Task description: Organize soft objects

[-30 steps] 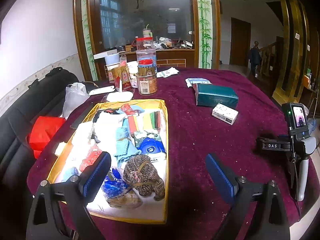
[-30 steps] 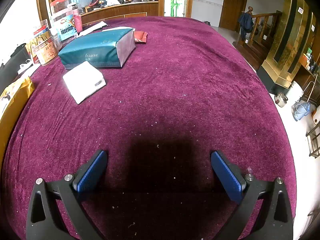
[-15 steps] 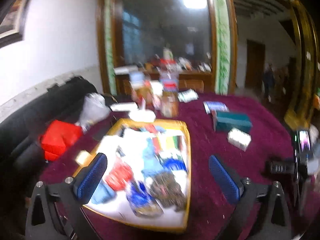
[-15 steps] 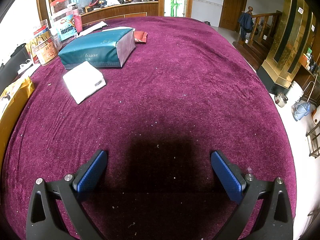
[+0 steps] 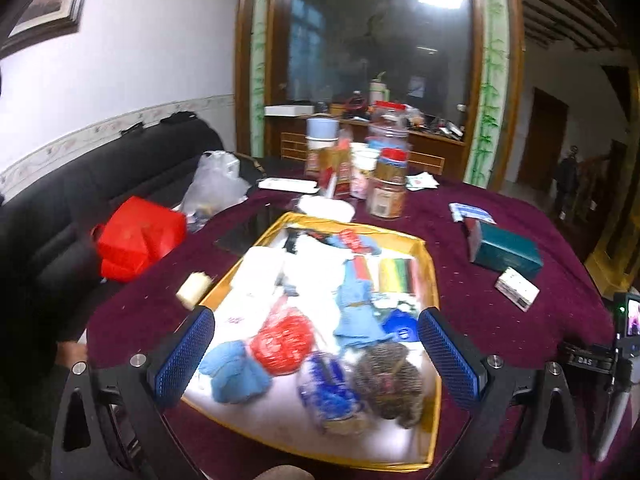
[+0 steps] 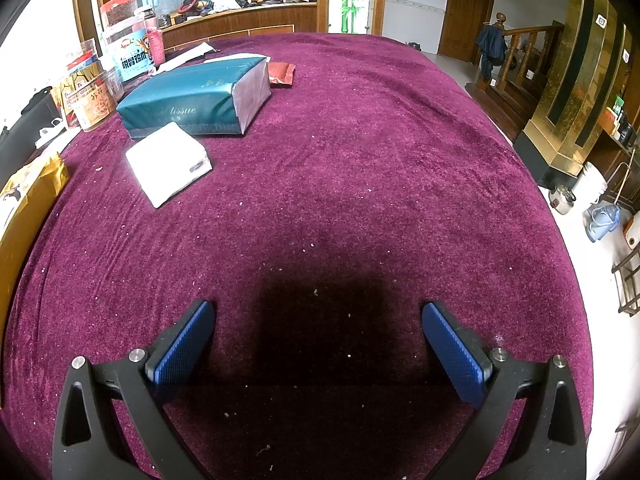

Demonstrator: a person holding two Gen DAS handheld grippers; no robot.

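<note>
A gold-rimmed tray (image 5: pixel 435 396) on the purple tablecloth holds several soft things: a brown knitted ball (image 5: pixel 390 384), a blue mesh bundle (image 5: pixel 328 384), a red mesh bundle (image 5: pixel 282 340), a light blue knit piece (image 5: pixel 236 372), a blue cloth (image 5: pixel 354 312) and white cloths (image 5: pixel 312 268). My left gripper (image 5: pixel 316 350) hovers over the tray's near end, wide open, nothing between its fingers. My right gripper (image 6: pixel 318 344) stands open above bare tablecloth, holding nothing.
A teal tissue pack (image 6: pixel 192 100) and a white packet (image 6: pixel 168 164) lie on the cloth at the left, jars and snack packs (image 6: pixel 124 52) behind them. A red bag (image 5: pixel 138 236) and clear bag (image 5: pixel 212 184) sit left of the tray. A camera on a stand (image 5: pixel 628 320) is at the right edge.
The left gripper has swung leftward and rolled, so the tray now lies centred between its fingers instead of under the left one. The right gripper's view is unchanged.
</note>
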